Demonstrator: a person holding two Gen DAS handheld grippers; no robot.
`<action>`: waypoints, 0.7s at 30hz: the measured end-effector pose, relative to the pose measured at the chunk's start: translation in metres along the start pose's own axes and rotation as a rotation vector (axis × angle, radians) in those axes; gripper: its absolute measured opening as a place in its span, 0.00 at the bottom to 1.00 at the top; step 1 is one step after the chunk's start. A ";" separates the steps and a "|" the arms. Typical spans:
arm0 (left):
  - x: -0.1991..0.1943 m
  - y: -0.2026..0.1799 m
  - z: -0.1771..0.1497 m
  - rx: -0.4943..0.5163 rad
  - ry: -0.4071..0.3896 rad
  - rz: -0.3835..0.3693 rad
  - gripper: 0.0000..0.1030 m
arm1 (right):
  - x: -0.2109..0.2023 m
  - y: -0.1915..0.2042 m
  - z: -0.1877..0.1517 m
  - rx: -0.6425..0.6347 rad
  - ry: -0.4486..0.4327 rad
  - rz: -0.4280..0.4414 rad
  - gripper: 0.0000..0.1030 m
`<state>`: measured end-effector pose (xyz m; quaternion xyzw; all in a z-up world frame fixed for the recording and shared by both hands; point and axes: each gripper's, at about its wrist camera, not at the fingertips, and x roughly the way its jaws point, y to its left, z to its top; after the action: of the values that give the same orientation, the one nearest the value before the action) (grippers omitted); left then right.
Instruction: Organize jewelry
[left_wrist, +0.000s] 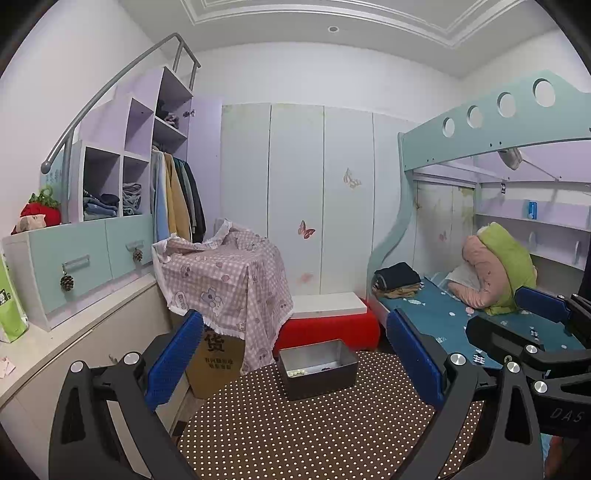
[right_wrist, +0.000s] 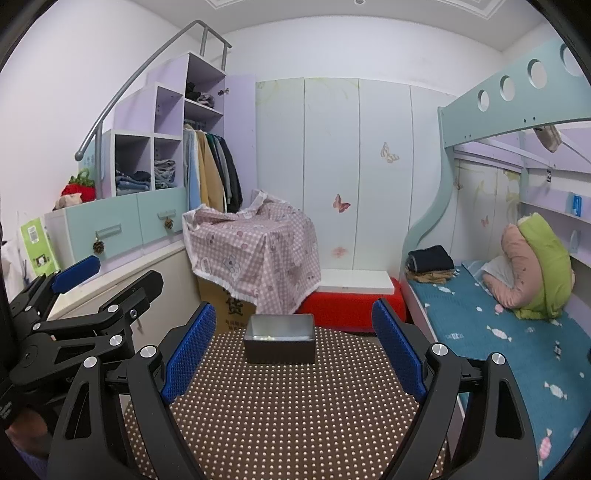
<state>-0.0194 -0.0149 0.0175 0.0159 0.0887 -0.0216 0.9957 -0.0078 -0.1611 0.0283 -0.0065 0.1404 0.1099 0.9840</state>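
A small rectangular tin (left_wrist: 318, 369) at the centre of the frame looks like brushed metal, dull grey outside and softly reflective inside. It sits on a brown cloth table cover (left_wrist: 314, 424) with a matt, raised dotted texture. Both the left gripper (left_wrist: 295, 354) and the right gripper (right_wrist: 293, 350) have matt black plastic arms with shiny metal rivets, and their fingers (left_wrist: 173, 354) carry blue pads with a rough, ribbed rubbery surface. Behind, at mid-left, a thin checked pink cloth (left_wrist: 225, 277) drapes over a plain cardboard box (left_wrist: 216, 365). The wardrobe doors (left_wrist: 295, 192) are smooth, faintly glossy laminate. At upper left, a handrail (left_wrist: 110, 92) looks like matt grey metal.
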 end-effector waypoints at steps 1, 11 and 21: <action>0.000 0.001 0.000 0.000 0.000 0.000 0.93 | 0.000 0.000 0.000 0.001 0.001 0.000 0.81; 0.001 0.001 0.000 0.000 0.001 -0.001 0.93 | 0.001 -0.001 0.001 0.001 0.000 0.001 0.81; 0.001 0.001 -0.001 -0.001 0.002 0.000 0.93 | 0.001 -0.001 0.000 0.001 0.000 0.000 0.81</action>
<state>-0.0185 -0.0139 0.0167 0.0156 0.0898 -0.0218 0.9956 -0.0069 -0.1615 0.0282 -0.0059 0.1406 0.1097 0.9839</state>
